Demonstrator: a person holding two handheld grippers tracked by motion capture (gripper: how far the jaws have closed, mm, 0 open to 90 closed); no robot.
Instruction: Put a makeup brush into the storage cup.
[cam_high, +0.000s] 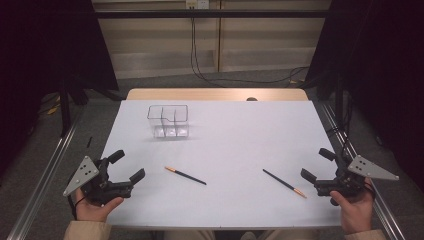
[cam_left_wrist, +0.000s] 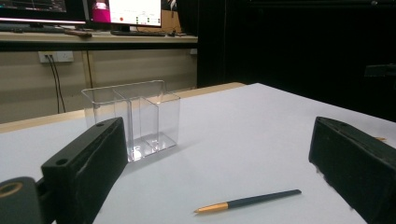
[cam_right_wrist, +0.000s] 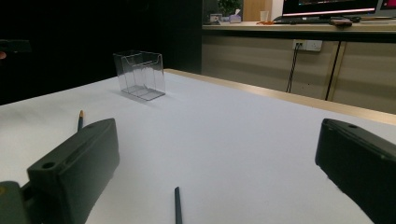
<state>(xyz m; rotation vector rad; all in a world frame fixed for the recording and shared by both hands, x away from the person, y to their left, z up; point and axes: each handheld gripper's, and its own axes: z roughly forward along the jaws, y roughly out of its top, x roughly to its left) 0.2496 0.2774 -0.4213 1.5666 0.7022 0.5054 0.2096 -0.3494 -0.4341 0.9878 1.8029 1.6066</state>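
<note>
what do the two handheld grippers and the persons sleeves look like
Both are black handheld units. The left gripper and the right gripper each have two thick, blocky black fingers and carry a grey three-cornered plate dotted with small holes. The sleeves at the wrists are beige.

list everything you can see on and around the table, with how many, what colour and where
pens: 2, dark with gold ends, lying on the sheet; left pen in front of the left gripper, right pen beside the right gripper
clear organiser: 1, transparent, divided compartments, upright on the far left part of the sheet, nothing in it
table sheet: 1, white, covers the table
table edge: 1, light wood, showing along the far side
wall cables: black, hanging behind the table
left gripper: 1, black, open, near left corner
right gripper: 1, black, open, near right corner
hands: 2, holding the grippers
</note>
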